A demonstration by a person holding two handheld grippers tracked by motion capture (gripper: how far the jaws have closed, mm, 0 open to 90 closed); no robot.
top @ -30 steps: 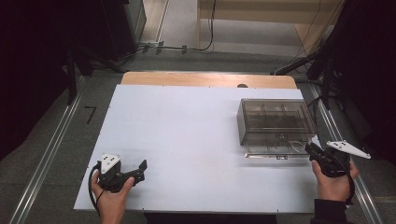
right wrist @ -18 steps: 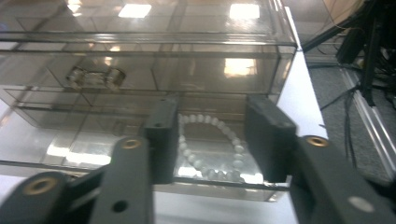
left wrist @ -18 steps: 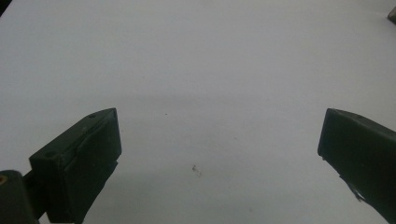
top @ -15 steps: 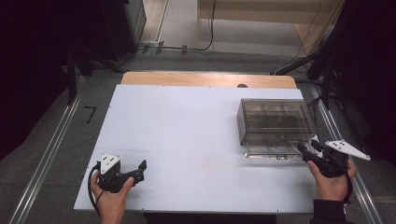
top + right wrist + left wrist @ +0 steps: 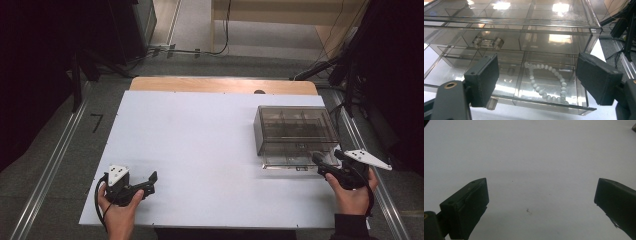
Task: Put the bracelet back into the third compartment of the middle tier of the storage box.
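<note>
box (image 5: 529,30): clear smoky grey | bracelet (image 5: 546,82): pale pearly beads | table (image 5: 200,140): plain white

In the right gripper view the box (image 5: 511,37) runs off the top and left edges, and a finger (image 5: 484,80) covers part of the lower drawer's knob (image 5: 491,103). In the high view the bracelet is too small to tell.
</note>
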